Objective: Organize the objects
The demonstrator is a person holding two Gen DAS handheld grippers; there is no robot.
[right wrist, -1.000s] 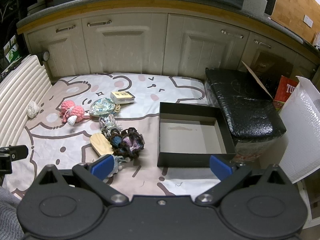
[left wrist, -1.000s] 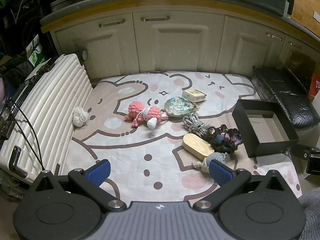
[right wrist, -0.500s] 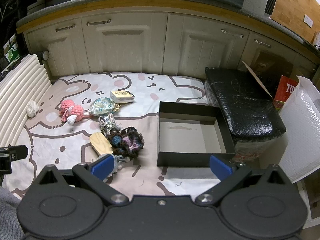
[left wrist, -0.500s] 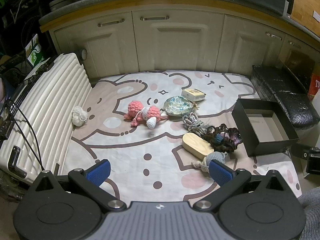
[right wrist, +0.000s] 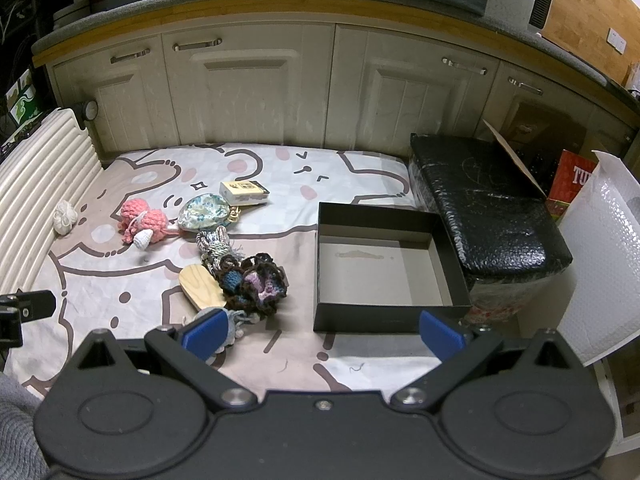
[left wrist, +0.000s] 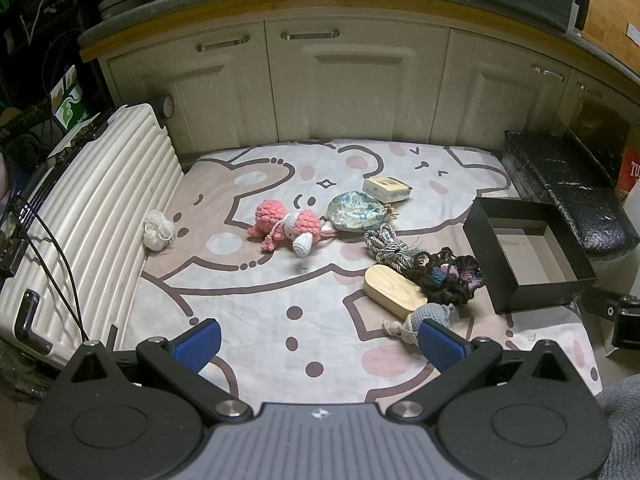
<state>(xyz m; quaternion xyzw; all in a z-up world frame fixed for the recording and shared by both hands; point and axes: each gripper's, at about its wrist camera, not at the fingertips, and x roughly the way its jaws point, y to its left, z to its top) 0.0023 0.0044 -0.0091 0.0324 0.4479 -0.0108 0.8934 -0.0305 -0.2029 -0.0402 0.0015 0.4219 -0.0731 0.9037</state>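
Blue-padded fingers spread wide on both tools, nothing between them. The left gripper [left wrist: 318, 344] hovers over the near part of the cartoon-print mat [left wrist: 256, 304], and the little grey crochet piece [left wrist: 426, 314] sits just beyond its right pad [left wrist: 440, 346], partly tucked behind it. Past that lies the wooden oval block [left wrist: 394, 291], touching the dark crochet bundle [left wrist: 450, 278], with the twisted rope toy [left wrist: 386, 244] running up from there. Further out: the pink crochet doll [left wrist: 286, 226], the patterned pouch [left wrist: 354, 213] just beside it, and the small cream box [left wrist: 387, 189] behind the pouch. A white knotted ball [left wrist: 158, 230] rests off to the left, against the ribbed white suitcase [left wrist: 88, 216].

Over to the right gripper [right wrist: 322, 334], equally open and empty. Its right pad [right wrist: 442, 338] stands in front of the near wall of the open black box [right wrist: 388, 314], which holds nothing visible; its left pad [right wrist: 204, 334] overlaps the grey crochet piece [right wrist: 234, 318]. The cluster of toys lies left of the box, apart from it. A black wrapped bundle [right wrist: 488, 208] sits against the box's right side
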